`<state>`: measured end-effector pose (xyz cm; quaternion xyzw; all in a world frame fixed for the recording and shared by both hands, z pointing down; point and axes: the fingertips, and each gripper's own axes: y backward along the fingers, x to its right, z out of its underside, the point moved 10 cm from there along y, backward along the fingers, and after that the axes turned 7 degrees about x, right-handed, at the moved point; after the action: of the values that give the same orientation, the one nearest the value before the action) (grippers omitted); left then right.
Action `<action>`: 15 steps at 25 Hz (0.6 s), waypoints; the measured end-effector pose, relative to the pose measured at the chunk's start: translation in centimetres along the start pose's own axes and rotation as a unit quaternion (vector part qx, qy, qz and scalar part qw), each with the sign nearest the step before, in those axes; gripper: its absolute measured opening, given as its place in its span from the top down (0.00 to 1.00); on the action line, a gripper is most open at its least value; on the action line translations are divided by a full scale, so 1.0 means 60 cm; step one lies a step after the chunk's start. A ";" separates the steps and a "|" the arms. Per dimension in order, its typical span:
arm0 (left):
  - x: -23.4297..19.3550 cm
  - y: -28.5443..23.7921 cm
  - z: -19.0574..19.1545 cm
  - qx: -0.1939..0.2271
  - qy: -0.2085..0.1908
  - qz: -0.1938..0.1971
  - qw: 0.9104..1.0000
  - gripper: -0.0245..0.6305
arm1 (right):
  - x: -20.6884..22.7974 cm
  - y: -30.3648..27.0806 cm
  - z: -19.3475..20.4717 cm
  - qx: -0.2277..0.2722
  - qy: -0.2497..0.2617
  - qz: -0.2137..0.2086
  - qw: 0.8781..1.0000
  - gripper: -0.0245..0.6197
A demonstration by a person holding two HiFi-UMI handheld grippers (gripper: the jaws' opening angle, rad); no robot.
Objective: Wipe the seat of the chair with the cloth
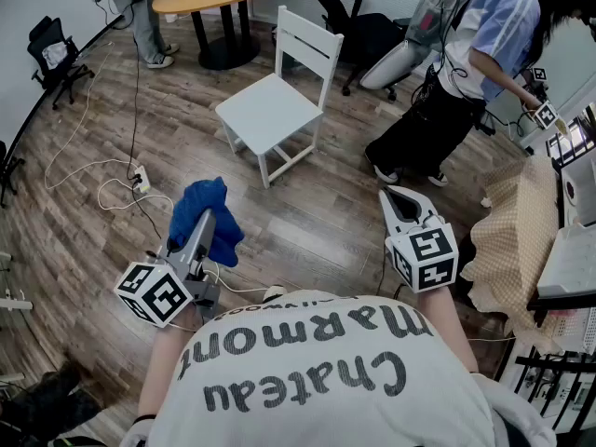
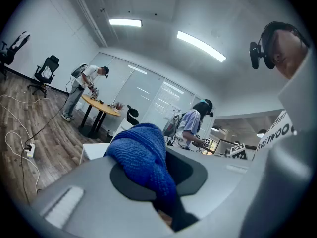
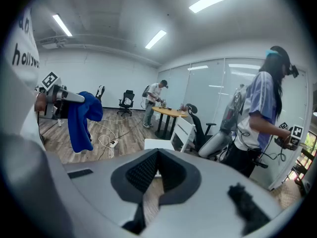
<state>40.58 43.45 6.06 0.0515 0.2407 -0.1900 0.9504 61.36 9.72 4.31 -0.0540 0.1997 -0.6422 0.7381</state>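
Cloth [image 1: 222,235] pinched in left gripper [image 1: 205,218], right gripper [image 1: 390,195] seemingly closed

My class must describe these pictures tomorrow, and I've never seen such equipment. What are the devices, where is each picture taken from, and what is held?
There is no robot: a person holds a two-jawed claw in each hand. The head view comes from a camera on the person's head, looking down; the other two come from cameras riding on each claw. The left claw is clamped on a blue cloth. The right claw is shut and empty. A white chair stands ahead on the wooden floor.
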 end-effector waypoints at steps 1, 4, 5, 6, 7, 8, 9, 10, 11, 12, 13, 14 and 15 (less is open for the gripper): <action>0.002 -0.001 -0.001 -0.001 0.001 -0.002 1.000 0.88 | 0.002 0.000 0.000 0.000 -0.001 0.001 1.000 0.94; 0.004 -0.003 -0.004 -0.003 0.005 -0.009 1.000 0.88 | 0.004 -0.002 -0.001 0.000 -0.001 0.004 1.000 0.94; 0.003 -0.004 -0.006 -0.003 0.005 -0.009 1.000 0.88 | 0.005 -0.003 -0.002 -0.001 -0.002 0.005 1.000 0.94; 0.001 -0.005 -0.007 -0.003 0.005 -0.008 1.000 0.88 | 0.004 -0.005 -0.002 -0.001 -0.002 0.005 1.000 0.94; -0.001 -0.006 -0.008 -0.004 0.005 -0.008 1.000 0.88 | 0.004 -0.006 -0.002 -0.002 -0.004 0.005 1.000 0.94; -0.004 -0.007 -0.010 -0.003 0.004 -0.007 1.000 0.88 | 0.003 -0.008 -0.003 -0.001 -0.007 0.004 1.000 0.94; -0.008 -0.008 -0.011 -0.003 0.003 -0.005 1.000 0.88 | 0.002 -0.010 -0.004 0.002 -0.011 0.002 1.000 0.94; -0.011 -0.010 -0.013 -0.002 0.003 -0.004 1.000 0.88 | 0.000 -0.012 -0.005 0.007 -0.016 -0.002 1.000 0.94; -0.014 -0.011 -0.014 -0.003 0.003 -0.005 1.000 0.88 | -0.001 -0.015 -0.005 0.012 -0.022 -0.006 1.000 0.94; -0.017 -0.011 -0.016 -0.003 0.004 -0.006 1.000 0.88 | -0.001 -0.018 -0.005 0.017 -0.028 -0.009 0.999 0.94; -0.020 -0.013 -0.017 -0.004 0.003 -0.006 1.000 0.88 | -0.002 -0.021 -0.005 0.022 -0.033 -0.011 0.999 0.94; -0.024 -0.015 -0.018 -0.004 0.002 -0.005 1.000 0.88 | -0.002 -0.024 -0.005 0.025 -0.038 -0.010 0.999 0.94; -0.029 -0.017 -0.020 -0.003 0.000 -0.003 1.000 0.88 | -0.002 -0.029 -0.006 0.027 -0.042 -0.010 0.999 0.94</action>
<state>38.25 43.32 5.80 0.0478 0.2417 -0.1922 0.9499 59.64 9.58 4.59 -0.0628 0.1503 -0.6517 0.7408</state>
